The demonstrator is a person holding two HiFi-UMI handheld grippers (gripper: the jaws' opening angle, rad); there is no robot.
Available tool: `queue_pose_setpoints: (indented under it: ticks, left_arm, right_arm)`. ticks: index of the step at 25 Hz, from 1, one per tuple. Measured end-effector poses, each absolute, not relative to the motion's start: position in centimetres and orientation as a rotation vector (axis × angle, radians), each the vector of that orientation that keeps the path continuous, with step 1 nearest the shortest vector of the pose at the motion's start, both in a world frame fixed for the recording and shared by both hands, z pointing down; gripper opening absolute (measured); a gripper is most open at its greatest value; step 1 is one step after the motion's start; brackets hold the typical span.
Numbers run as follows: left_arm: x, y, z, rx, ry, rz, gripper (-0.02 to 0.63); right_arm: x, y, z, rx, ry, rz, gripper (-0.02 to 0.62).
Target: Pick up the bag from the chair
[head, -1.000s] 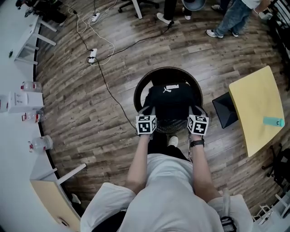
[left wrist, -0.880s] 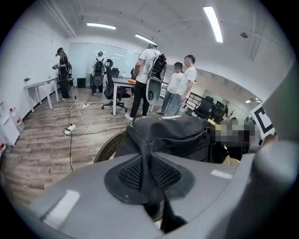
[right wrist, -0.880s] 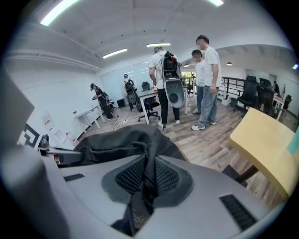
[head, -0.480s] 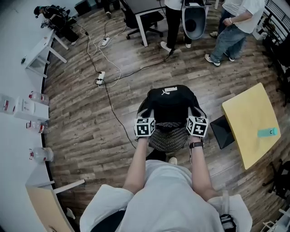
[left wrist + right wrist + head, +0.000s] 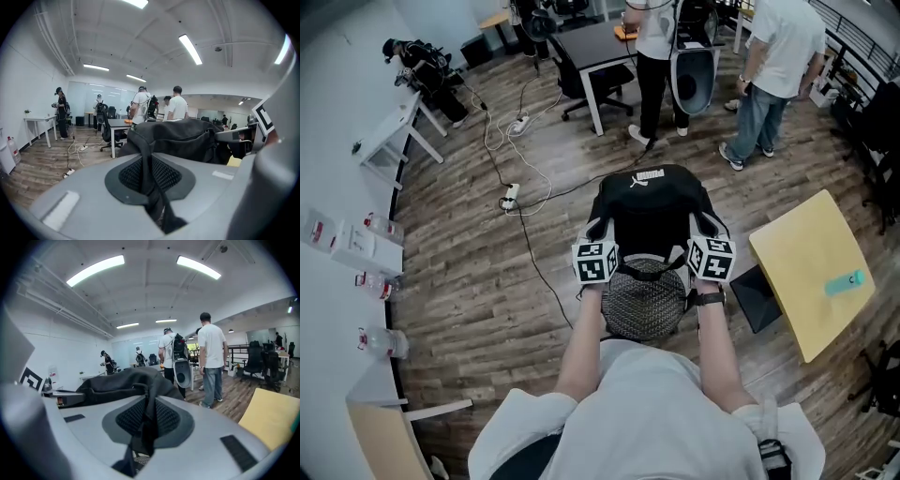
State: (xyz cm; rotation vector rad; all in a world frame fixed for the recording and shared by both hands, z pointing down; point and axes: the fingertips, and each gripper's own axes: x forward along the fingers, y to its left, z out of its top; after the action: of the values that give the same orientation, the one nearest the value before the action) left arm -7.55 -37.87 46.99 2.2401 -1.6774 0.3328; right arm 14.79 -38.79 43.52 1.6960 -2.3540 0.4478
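Note:
A black backpack (image 5: pixel 649 208) with a white logo hangs in front of me, its grey mesh panel (image 5: pixel 645 298) turned toward me. My left gripper (image 5: pixel 600 234) is shut on a black strap at the bag's left side, and my right gripper (image 5: pixel 705 231) is shut on a strap at its right side. In the left gripper view the strap (image 5: pixel 149 178) runs down between the closed jaws, with the bag (image 5: pixel 187 138) bulging beyond. The right gripper view shows the same: strap (image 5: pixel 144 427) pinched, bag (image 5: pixel 117 383) ahead. The chair is hidden under the bag.
A yellow table (image 5: pixel 811 272) stands at the right with a dark box (image 5: pixel 757 295) beside it. Two people (image 5: pixel 773 56) stand beyond, near a black desk (image 5: pixel 605 42). Cables and a power strip (image 5: pixel 508 197) lie on the wood floor. A white counter with bottles (image 5: pixel 366 281) runs along the left.
Both grippers have risen with the bag, lifting it out of the round black chair, which has dropped out of sight. My head has tilted up, showing more of the room.

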Motion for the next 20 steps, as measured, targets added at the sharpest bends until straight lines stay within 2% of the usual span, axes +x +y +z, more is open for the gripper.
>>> queue_pose_setpoints:
  ticks: [20]
  left_arm:
    - [-6.5,-39.0,31.8,2.532,-1.830,0.155,0.044]
  right_arm:
    - [16.4,-38.4,29.2,1.815,-2.555,0.161,0.057]
